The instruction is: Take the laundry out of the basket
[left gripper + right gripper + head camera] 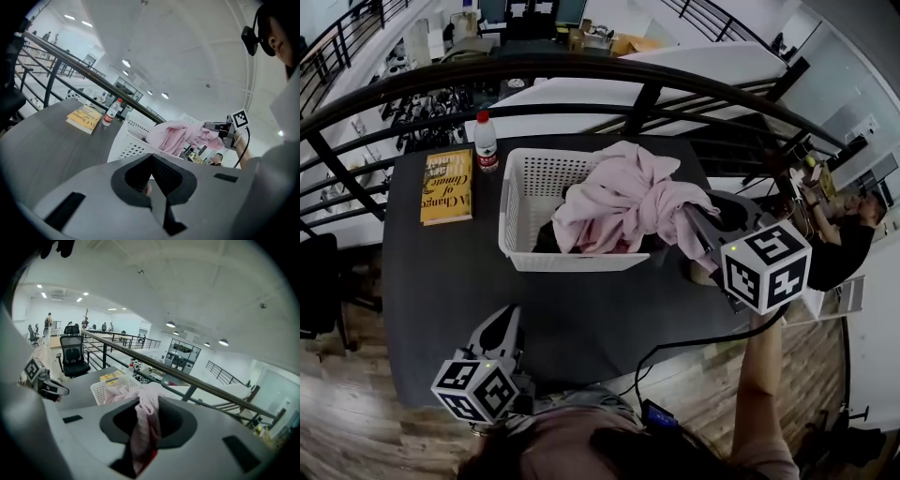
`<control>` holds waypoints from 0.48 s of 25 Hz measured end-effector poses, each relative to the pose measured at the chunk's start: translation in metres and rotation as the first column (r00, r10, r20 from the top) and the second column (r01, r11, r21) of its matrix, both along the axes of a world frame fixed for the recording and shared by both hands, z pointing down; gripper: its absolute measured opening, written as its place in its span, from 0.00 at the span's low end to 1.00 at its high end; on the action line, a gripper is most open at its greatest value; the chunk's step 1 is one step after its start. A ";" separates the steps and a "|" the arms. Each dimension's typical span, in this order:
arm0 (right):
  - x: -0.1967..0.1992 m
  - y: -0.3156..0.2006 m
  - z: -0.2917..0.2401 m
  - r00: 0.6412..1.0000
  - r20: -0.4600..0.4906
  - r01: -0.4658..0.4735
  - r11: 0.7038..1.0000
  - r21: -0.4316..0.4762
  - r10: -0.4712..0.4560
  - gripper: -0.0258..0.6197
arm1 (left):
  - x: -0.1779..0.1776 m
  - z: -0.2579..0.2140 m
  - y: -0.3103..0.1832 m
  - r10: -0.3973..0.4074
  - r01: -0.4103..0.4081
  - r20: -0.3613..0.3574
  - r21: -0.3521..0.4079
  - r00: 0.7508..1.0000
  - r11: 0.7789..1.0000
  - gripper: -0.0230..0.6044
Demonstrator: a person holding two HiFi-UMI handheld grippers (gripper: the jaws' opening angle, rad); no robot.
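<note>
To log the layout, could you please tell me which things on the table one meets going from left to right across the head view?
yellow book → water bottle → white basket, holding the pink laundry, whose right end is gripped by the right gripper

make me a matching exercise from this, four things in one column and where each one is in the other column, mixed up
Things:
1 pink garment
2 yellow book
3 bottle
4 left gripper

Places:
a upright beside the book
b over the table near its front edge, clear of the basket
c flat at the table's left end
d pinched in the right gripper, draped over the basket rim

Pairs: 1-d, 2-c, 3-a, 4-b
</note>
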State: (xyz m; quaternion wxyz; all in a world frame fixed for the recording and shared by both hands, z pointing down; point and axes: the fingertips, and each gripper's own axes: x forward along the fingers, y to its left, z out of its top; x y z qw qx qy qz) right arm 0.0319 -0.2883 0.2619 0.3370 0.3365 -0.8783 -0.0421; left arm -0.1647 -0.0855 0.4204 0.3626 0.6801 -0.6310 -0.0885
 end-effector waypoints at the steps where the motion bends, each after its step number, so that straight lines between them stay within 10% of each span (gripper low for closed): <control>1: 0.008 0.000 -0.004 1.000 0.006 -0.004 1.000 0.008 0.004 0.19 | 0.005 -0.001 -0.001 0.002 -0.002 0.003 0.003 1.000 1.000 0.03; 12: 0.115 0.005 -0.048 0.994 0.084 -0.070 0.997 0.039 0.067 0.19 | 0.089 -0.025 -0.012 0.056 -0.057 0.022 0.029 0.998 0.998 0.03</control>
